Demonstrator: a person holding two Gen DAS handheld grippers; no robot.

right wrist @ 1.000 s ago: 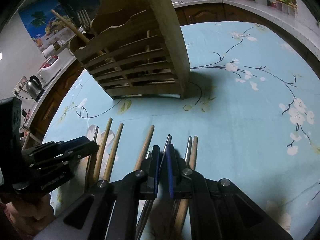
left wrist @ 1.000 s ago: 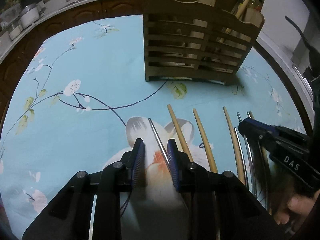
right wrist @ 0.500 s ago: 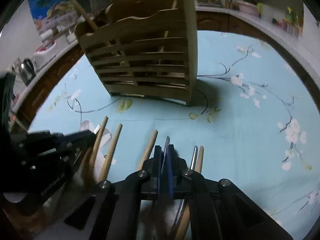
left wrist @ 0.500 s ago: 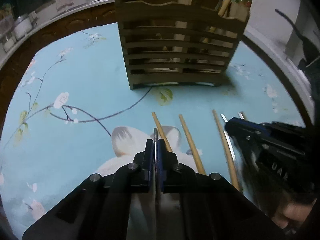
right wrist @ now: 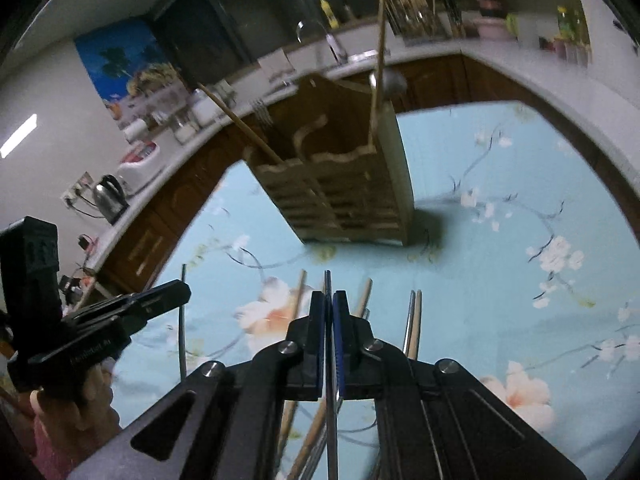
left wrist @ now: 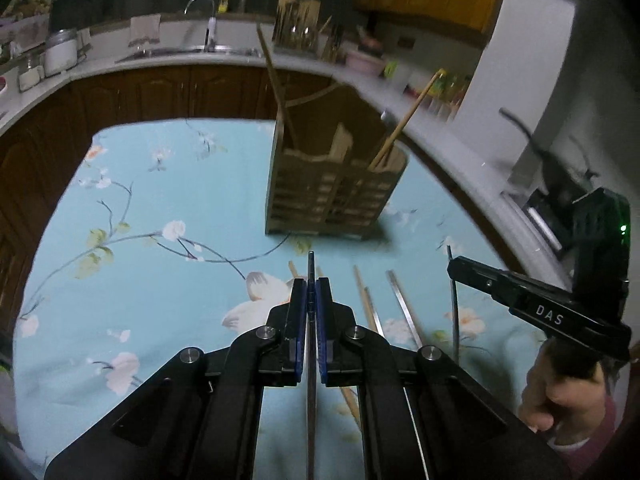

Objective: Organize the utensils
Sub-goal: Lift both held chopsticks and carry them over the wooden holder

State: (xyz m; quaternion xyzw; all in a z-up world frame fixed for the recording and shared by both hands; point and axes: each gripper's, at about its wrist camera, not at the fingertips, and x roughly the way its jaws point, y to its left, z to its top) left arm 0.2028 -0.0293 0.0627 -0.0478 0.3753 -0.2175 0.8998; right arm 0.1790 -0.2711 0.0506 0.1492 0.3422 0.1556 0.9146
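Observation:
My left gripper [left wrist: 311,284] is shut on a metal chopstick [left wrist: 310,258] and holds it above the blue flowered tablecloth [left wrist: 160,184]. My right gripper [right wrist: 329,295] is shut on a second metal chopstick [right wrist: 327,278], also lifted. Each gripper shows in the other's view: the right gripper [left wrist: 454,266] at the right edge, the left gripper [right wrist: 182,292] at the left edge. The slatted wooden utensil holder [left wrist: 332,196] [right wrist: 348,200] stands upright beyond both, with wooden chopsticks [left wrist: 412,112] leaning out of it. Several wooden chopsticks [left wrist: 362,296] and metal chopsticks [left wrist: 402,306] lie on the cloth below.
A dark wooden cabinet front [left wrist: 160,92] and a white counter with a sink tap [left wrist: 210,28] curve around the table's far side. A kettle [right wrist: 108,196] and a rice cooker [right wrist: 140,164] stand on the counter at the left. A hand [left wrist: 560,392] holds the right gripper.
The left jaws closed on a metal chopstick. Both grippers then rose off the cloth, each carrying a metal chopstick, and the holder now appears farther and lower.

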